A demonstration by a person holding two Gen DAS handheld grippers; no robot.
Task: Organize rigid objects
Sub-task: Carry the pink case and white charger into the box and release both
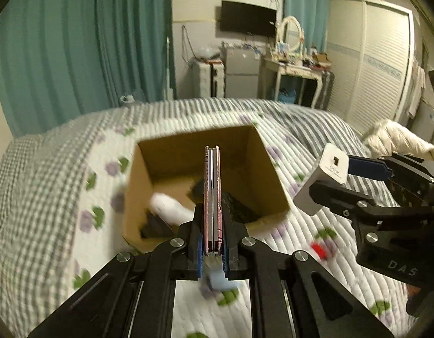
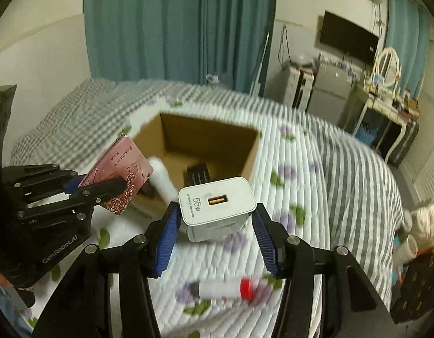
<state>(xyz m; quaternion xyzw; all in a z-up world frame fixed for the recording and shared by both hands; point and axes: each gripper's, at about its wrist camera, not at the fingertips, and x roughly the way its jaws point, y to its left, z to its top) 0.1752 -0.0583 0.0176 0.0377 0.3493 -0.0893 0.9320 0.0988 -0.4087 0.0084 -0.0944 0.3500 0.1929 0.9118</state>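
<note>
While the left gripper (image 1: 212,249) is clamped on a pink rose-print case (image 1: 212,197) held edge-up over the cardboard box (image 1: 273,186), a white 66W charger (image 2: 217,208) is gripped between the right gripper (image 2: 217,235) pads, box just beyond.

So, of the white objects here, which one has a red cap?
The white tube lying on the quilt. The white charger block and the white bottle in the cardboard box show no red.
</note>
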